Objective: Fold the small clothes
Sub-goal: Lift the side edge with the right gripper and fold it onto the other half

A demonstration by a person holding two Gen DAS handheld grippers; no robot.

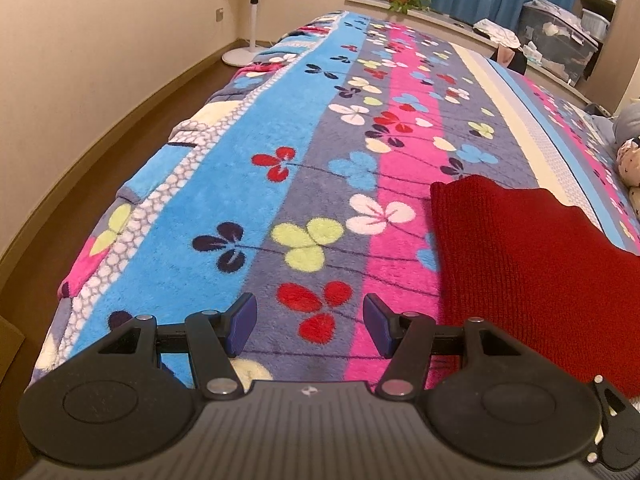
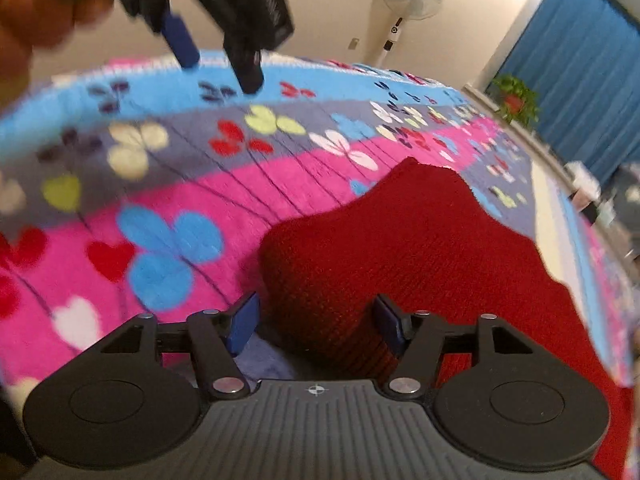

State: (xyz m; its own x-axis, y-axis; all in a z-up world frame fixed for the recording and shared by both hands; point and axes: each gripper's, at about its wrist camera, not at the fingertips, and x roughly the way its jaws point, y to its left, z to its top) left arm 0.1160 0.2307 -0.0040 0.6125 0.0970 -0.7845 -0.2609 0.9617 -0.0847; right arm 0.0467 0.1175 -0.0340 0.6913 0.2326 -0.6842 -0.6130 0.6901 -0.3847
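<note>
Right wrist view: right gripper [image 2: 316,322] wide open over dark red knitted garment [image 2: 420,248] (left gripper [image 1: 310,322] open too, empty).

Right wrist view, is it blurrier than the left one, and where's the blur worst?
Yes. Right wrist view: motion blur smears the blanket and the left gripper at top left; the red knit garment is softer too. Left wrist view: sharp, evenly lit, with fisheye bending of the wall.

Warm, even indoor light fills both views, and I see no glare. My left wrist view is sharp, its edges bowed by fisheye. My right wrist view smears with motion blur, worst upper left.
</note>
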